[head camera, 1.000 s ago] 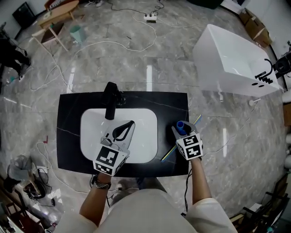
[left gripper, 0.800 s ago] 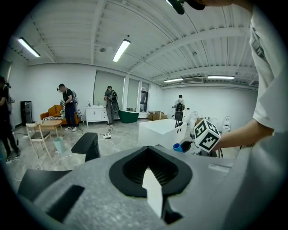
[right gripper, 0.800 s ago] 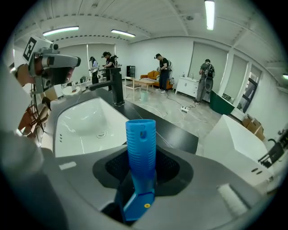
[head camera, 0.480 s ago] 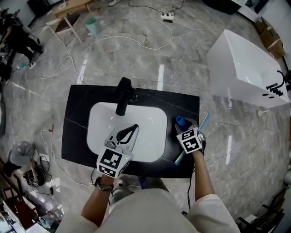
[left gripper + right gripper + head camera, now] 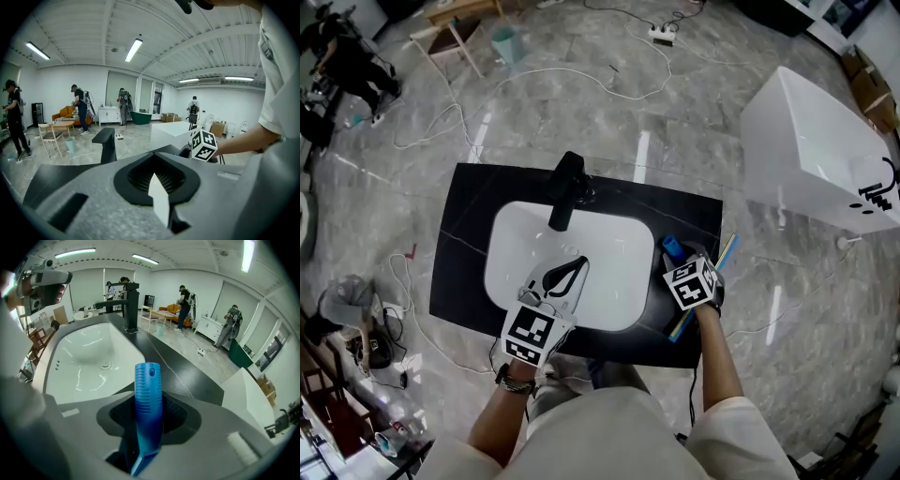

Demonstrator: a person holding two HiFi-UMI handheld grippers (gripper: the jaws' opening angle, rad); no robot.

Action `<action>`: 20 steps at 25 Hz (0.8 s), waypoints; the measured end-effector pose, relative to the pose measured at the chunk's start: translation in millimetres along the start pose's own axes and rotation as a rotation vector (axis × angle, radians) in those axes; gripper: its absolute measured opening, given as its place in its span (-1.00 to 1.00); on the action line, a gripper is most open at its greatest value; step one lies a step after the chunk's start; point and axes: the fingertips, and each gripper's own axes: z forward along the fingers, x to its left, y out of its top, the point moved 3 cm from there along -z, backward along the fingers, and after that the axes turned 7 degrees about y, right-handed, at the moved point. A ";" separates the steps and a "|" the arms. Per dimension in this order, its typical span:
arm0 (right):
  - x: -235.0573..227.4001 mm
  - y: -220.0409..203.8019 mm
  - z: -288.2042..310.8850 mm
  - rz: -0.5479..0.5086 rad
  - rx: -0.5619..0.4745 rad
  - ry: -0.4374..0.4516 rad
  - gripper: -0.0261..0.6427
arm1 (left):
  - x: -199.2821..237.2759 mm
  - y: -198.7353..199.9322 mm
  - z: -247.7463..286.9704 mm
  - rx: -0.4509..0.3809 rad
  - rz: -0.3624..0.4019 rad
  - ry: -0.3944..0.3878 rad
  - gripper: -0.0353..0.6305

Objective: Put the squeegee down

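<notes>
- Clearly the squeegee [image 5: 673, 248] is not yet down: it is held over the right end of the black countertop [image 5: 464, 225], just beside the white basin [image 5: 511, 248]. Its yellow-edged blade is seen under the gripper, along the counter's right edge.
- Whether the blade already touches the top can't be told from the head view.
- Grip is taken on the blue ribbed handle, prob. so the blade is left free to be laid flat. The handle end sticks up & fwd out of the jaws in the right gripper view.
- The counter's right end is judged the drop spot: flat, bare, well apart from the black faucet [image 5: 566, 187], so nothing gets knocked and the tool can't slide into the bowl.
- right gripper [image 5: 148, 420]: jaws set part-way apart, i.e. only as wide as the handle, pads pressed on both its sides. Nothing else is held.
- left gripper [image 5: 567, 272]: jaws are seen brought together, tips meeting, nothing btwn them. It is held over the front of the basin, apart from the squeegee, prob. to be kept out of the way.
- Next, per the task: the blade is to be lowered until it is borne by the counter, then the jaws spread. If released too near the edge, the tool could be tipped off the side.
</notes>
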 end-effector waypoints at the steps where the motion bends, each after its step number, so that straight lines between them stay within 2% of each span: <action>1: 0.7 -0.5 1.0 0.002 0.002 0.004 -0.47 | -0.2 -0.4 -0.4 0.000 -0.001 0.002 -0.89; 11: 7.0 -2.0 6.7 0.023 -0.005 0.007 -0.43 | 1.2 -4.7 -3.9 0.005 -0.006 0.007 -0.89; 13: 7.4 -2.1 6.7 0.033 -0.012 0.012 -0.39 | 1.6 -6.4 -4.4 0.008 -0.006 0.008 -0.89; 16: 11.8 -1.3 7.3 0.049 -0.022 0.032 -0.21 | 1.6 -6.8 -5.4 0.007 -0.005 0.007 -0.89; 20: 16.9 -0.7 6.4 0.055 -0.021 0.037 -0.14 | 1.6 -4.1 -7.2 0.000 -0.002 0.003 -0.89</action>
